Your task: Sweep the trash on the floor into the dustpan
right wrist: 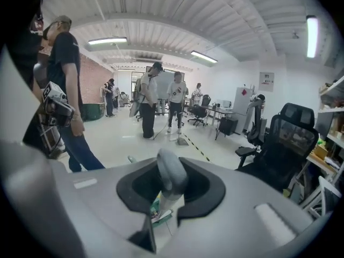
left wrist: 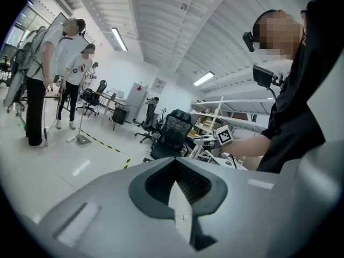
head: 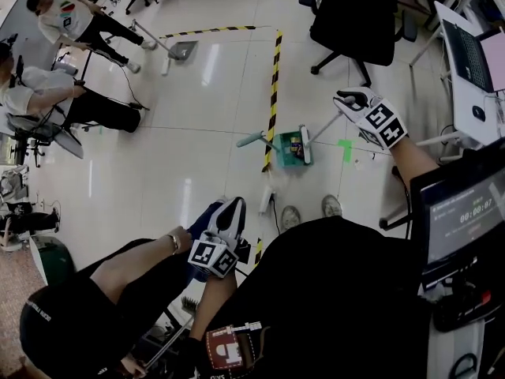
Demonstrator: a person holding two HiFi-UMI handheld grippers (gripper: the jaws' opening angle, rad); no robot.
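Observation:
In the head view a green dustpan [head: 289, 148] stands on the white floor with coloured scraps inside it. Its long pale handle [head: 323, 125] runs up to my right gripper [head: 349, 101], which is shut on it. The right gripper view shows the grey handle [right wrist: 171, 177] clamped in my right gripper [right wrist: 167, 193], with the dustpan [right wrist: 157, 207] below. A short grey-green brush handle [head: 252, 139] lies on the floor just left of the pan. My left gripper [head: 229, 210] is held near my body, well short of the pan. In its own view my left gripper [left wrist: 180, 200] is open, and only floor shows in the gap.
Yellow-black tape [head: 274, 77] crosses the floor behind the dustpan. A black office chair [head: 355, 14] stands beyond it. A desk with a laptop [head: 469, 54] and a screen [head: 461, 212] are at the right. People sit at the far left [head: 71, 101]. My shoes [head: 290, 215] are near the pan.

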